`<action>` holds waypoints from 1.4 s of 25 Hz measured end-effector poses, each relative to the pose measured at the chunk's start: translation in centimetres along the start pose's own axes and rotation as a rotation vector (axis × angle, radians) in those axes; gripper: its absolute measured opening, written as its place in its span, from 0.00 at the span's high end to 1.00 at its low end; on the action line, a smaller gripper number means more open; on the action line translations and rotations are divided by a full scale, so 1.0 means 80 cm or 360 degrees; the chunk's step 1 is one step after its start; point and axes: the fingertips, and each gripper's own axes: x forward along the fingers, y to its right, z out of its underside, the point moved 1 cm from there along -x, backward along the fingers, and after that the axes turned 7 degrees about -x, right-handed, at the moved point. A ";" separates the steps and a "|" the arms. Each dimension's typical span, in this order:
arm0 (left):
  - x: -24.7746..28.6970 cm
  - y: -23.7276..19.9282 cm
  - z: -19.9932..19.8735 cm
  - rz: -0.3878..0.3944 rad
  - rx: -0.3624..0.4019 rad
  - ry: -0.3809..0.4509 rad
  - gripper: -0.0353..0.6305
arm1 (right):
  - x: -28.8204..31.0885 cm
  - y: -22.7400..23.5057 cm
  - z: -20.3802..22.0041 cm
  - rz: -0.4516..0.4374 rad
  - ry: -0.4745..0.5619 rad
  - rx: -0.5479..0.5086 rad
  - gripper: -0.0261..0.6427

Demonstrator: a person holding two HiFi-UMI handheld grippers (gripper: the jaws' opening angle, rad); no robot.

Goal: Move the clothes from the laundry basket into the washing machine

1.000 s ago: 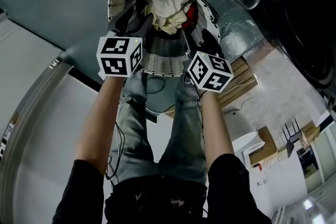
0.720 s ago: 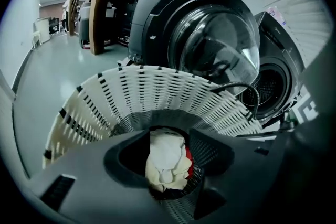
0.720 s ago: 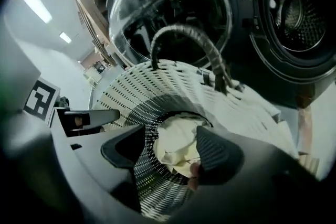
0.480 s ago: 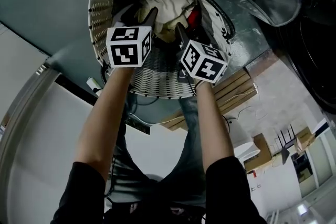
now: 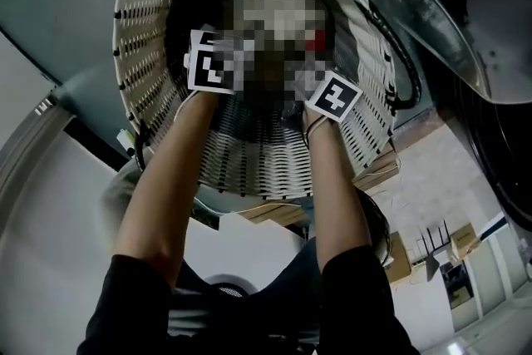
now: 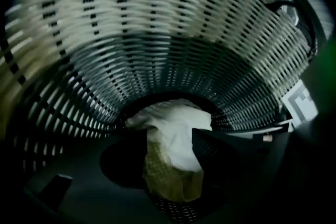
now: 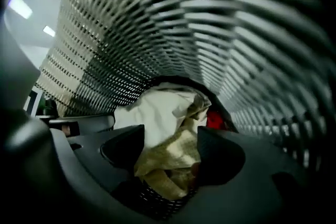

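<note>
Clothes [image 6: 173,134] lie at the bottom of the basket [image 6: 157,23], in the lower middle of the left gripper view. A white cloth [image 6: 176,120] sits on top of a yellow cloth [image 6: 168,181]. They look soft, light and floppy, so they should bunch up and hang down when lifted. A thick fold near the top of the pile looks like the best place to pinch. The left claw [image 6: 157,149] is wide open and its jaws have just been opening. The pile shows in the gap between the jaws, but they are not squeezing it, and I cannot tell if they touch it.

In the right gripper view the pile is in the middle, low down. A red cloth [image 7: 215,120] peeks out at its right side. The right claw [image 7: 170,131] is open too, one jaw on each side of the yellow cloth. It holds nothing. I cannot tell if the jaws touch the cloth.

In the head view the basket fills the top half of the frame. Both arms reach down into it, and the marker cubes are deep inside. The pile is mostly blurred there, with a bit of red at the right. The washer door [image 5: 440,29] is at the upper right, just beside the basket.
</note>
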 end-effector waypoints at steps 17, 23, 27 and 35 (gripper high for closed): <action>0.087 -0.015 0.056 0.0082 0.0132 -0.0226 0.66 | 0.095 0.023 0.049 -0.0042 -0.0162 -0.0049 0.63; 0.060 0.008 0.050 0.0142 0.0153 -0.0221 0.76 | 0.070 0.000 0.041 -0.0019 -0.0117 -0.0100 0.89; 0.020 0.021 0.032 0.0154 0.0125 -0.0180 0.76 | 0.030 -0.017 0.025 -0.0039 -0.0066 -0.0104 0.89; -0.093 0.056 -0.008 0.0158 0.0052 -0.0111 0.76 | -0.084 -0.061 -0.018 -0.0074 0.0041 -0.0163 0.90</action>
